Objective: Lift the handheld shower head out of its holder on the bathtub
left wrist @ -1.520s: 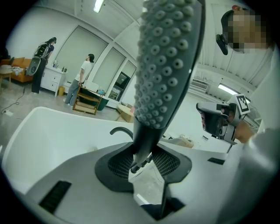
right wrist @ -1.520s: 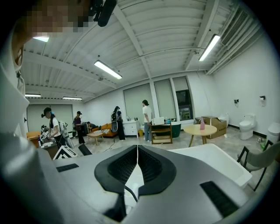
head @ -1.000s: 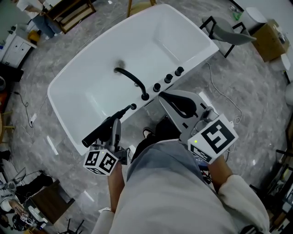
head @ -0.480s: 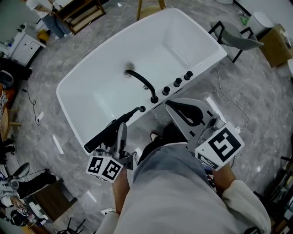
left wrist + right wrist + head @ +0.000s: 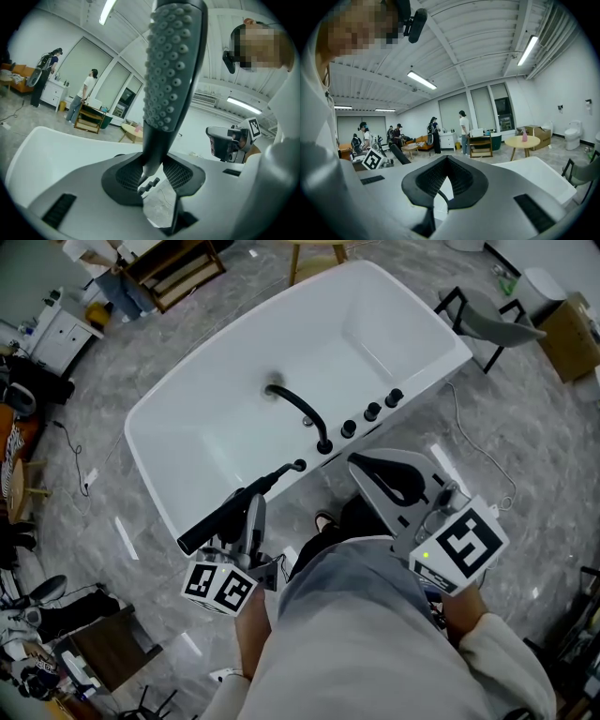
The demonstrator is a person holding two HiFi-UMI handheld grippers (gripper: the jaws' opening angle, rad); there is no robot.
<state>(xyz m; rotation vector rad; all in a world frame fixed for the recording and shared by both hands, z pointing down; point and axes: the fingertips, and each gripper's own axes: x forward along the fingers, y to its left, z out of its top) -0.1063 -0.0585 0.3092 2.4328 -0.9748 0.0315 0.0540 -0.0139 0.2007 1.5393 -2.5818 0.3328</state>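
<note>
Little has changed over the last second. The left gripper (image 5: pixel 251 515) keeps its jaws pinched on the neck of the shower head (image 5: pixel 217 520). The head slants low over the rim of the bathtub (image 5: pixel 225 409), its handle end still at the holder (image 5: pixel 298 465), so the lift looks barely begun. The right gripper (image 5: pixel 396 482) hangs aside, jaws pressed together on nothing.

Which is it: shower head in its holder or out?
Cannot tell: left gripper is shut on the slanting shower head, whose tip sits at the holder on the bathtub rim.
</note>
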